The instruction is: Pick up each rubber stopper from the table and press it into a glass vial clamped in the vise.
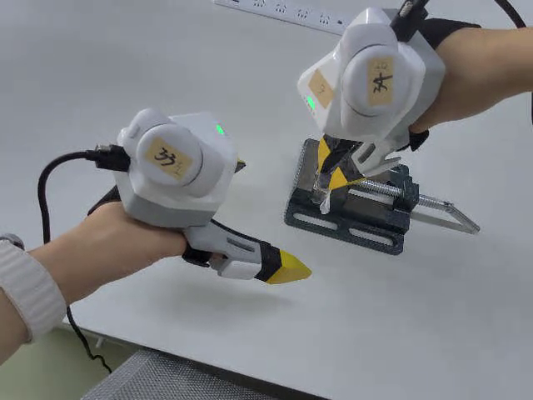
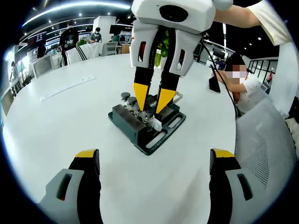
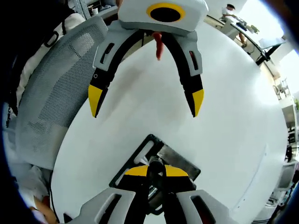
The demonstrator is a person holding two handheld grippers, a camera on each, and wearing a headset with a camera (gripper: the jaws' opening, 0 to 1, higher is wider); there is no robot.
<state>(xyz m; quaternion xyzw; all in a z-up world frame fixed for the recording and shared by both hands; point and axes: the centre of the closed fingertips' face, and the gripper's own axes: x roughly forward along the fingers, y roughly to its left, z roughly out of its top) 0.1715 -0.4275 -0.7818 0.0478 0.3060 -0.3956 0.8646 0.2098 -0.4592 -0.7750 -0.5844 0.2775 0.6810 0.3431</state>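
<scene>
Well in from the edges of the round white table [image 1: 416,317], roughly at its middle, sits a dark metal bench vise [image 2: 140,130] with a steel screw handle [image 1: 441,210] sticking out toward the table's right side. Clamped in the vise stands a short row of small clear glass vials [image 2: 132,103]. I count at least 3, each with a dark top, though the exact number is hard to make out behind the jaws. The right gripper [image 3: 155,171], white-bodied with black jaws and yellow tips, points straight down over the vise, and its 2 tips are drawn in tight around a dark rubber stopper [image 3: 155,164] sitting at the mouth of a vial at the end of the row. Whether the stopper is fully seated I cannot tell. The left gripper [image 2: 154,157], of the same make, is held level above bare tabletop nearer the front edge, well apart from the vise and aimed at it, jaws spread wide with nothing between them. A white power strip [image 1: 283,10] lies along the far edge, and a grey mesh chair [image 3: 60,93] stands just off the near edge.
</scene>
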